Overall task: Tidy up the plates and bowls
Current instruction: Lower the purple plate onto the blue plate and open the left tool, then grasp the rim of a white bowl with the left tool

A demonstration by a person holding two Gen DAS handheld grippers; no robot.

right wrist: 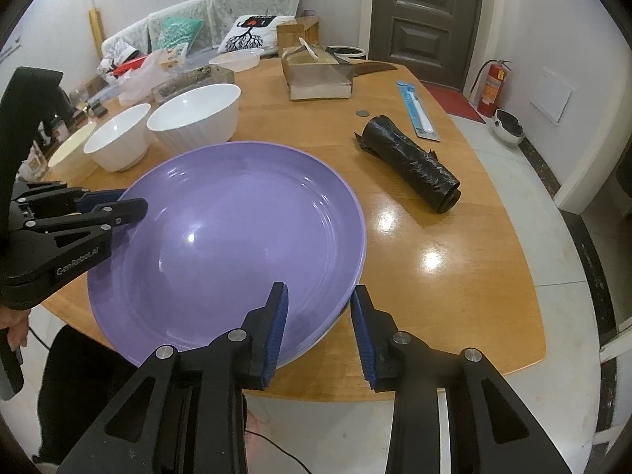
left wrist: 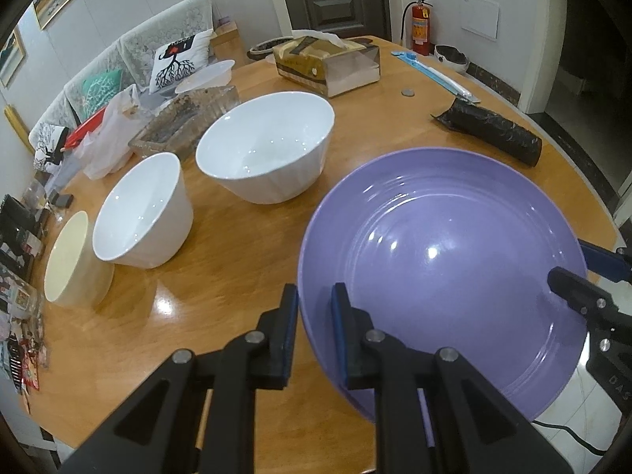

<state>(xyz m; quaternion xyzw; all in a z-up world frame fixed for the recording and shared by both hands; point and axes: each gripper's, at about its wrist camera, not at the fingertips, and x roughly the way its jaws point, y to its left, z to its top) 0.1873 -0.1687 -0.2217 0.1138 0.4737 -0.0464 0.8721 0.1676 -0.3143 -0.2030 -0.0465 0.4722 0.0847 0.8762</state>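
Note:
A large purple plate (left wrist: 442, 260) is held over the near edge of the wooden table (left wrist: 245, 245). My left gripper (left wrist: 314, 316) is shut on the plate's left rim, one finger above it and one below. My right gripper (right wrist: 318, 300) straddles the plate's (right wrist: 229, 233) right rim with a visible gap, its pads off the plate, so it is open. To the left stand three bowls in a row: a large white bowl (left wrist: 268, 146), a medium white bowl (left wrist: 146, 213) and a cream bowl (left wrist: 73, 260).
A black roll (right wrist: 410, 164), a coin (right wrist: 360, 113) and a blue packaged toothbrush (right wrist: 418, 112) lie on the table's right half. A tissue box (right wrist: 316, 75), a glass tray (left wrist: 185, 118), a plastic bag (left wrist: 110, 138) and a white container (right wrist: 237, 59) sit farther back.

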